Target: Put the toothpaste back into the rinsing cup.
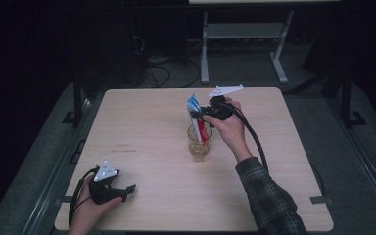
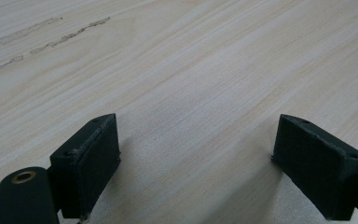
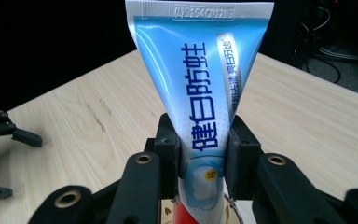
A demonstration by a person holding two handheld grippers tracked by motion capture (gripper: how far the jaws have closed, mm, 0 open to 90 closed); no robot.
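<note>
A blue, white and red toothpaste tube (image 1: 196, 115) stands cap end down in a clear glass cup (image 1: 199, 145) near the middle of the table. My right gripper (image 1: 206, 113) is shut on the tube's middle, its pads (image 3: 169, 154) pressing both sides of the tube (image 3: 200, 93); the cup's rim (image 3: 235, 215) peeks below. My left gripper (image 1: 127, 190) rests on the table's near left corner, jaws open with nothing between them. Its open pads (image 2: 93, 158) frame bare wood.
The light wooden table (image 1: 142, 147) has faint marks (image 1: 122, 149) left of centre. Beyond its far edge stand a metal frame (image 1: 242, 34) and cables on the dark floor. The left gripper (image 3: 4, 135) shows far off in the right gripper view.
</note>
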